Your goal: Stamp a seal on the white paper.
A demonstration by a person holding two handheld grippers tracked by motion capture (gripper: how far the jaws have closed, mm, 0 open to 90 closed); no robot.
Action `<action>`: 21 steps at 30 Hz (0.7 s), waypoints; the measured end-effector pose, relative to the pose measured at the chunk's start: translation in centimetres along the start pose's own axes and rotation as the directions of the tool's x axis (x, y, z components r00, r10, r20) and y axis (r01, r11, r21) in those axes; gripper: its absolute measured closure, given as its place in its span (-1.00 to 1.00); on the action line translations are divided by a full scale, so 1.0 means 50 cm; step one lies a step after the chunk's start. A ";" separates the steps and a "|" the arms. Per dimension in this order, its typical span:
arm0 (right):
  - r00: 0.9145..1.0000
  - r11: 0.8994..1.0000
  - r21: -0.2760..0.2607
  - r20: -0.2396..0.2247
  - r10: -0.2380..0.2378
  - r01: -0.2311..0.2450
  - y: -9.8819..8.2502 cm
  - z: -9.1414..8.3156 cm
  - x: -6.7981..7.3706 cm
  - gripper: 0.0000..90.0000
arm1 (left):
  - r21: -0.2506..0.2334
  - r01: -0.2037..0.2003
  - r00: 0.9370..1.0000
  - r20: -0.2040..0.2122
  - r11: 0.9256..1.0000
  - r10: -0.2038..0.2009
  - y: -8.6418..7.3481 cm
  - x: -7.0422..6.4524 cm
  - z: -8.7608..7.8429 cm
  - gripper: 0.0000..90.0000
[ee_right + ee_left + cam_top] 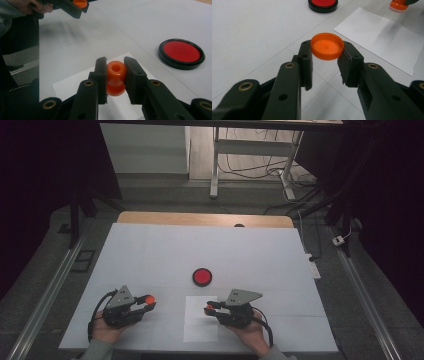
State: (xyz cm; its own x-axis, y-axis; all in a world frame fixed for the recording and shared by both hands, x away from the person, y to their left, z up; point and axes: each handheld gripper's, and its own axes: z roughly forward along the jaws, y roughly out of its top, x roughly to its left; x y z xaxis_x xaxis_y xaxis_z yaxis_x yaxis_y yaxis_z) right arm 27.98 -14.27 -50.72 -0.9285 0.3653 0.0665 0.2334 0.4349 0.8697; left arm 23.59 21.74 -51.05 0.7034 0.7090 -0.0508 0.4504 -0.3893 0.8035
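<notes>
Holding, in the left gripper (325, 58), a round orange plastic cap (327, 46), jaws closed on its rim at frame centre. Gripping, in the right gripper (116, 70), an orange plastic stamp (115, 77), jaws tight, above the white paper sheet (72, 86). Probably uncapped already; next, inking on the round red ink pad (181, 53) at right. No readable writing anywhere.

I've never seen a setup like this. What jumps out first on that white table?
The bright orange pieces: the left gripper is shut on a round orange plastic cap, and the right gripper is shut on an orange plastic stamp with a knob handle, held over a white sheet of paper. Farther back, near the table's middle, sits a round red ink pad in a black rim.
</notes>
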 end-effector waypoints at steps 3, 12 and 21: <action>1.000 1.000 0.010 -0.002 -0.009 0.009 0.000 0.013 0.002 0.62 | 0.002 -0.002 1.000 0.000 1.000 0.002 0.000 -0.001 0.001 0.45; 1.000 0.999 0.039 -0.001 -0.018 0.018 0.001 0.036 0.004 0.62 | 0.002 -0.002 1.000 0.001 1.000 0.002 0.000 -0.001 0.001 0.45; 0.999 0.997 0.073 0.018 -0.033 0.031 -0.004 0.046 0.005 0.62 | 0.002 -0.002 1.000 0.001 1.000 0.002 0.000 -0.001 0.001 0.45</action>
State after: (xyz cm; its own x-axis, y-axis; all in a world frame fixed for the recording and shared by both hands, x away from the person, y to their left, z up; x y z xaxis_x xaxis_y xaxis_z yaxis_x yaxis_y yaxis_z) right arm 28.38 -12.39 -52.00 -0.9303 0.3657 0.0290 0.2246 0.5051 0.8333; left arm 23.58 21.64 -51.08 0.7048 0.7077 -0.0496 0.4500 -0.3920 0.8024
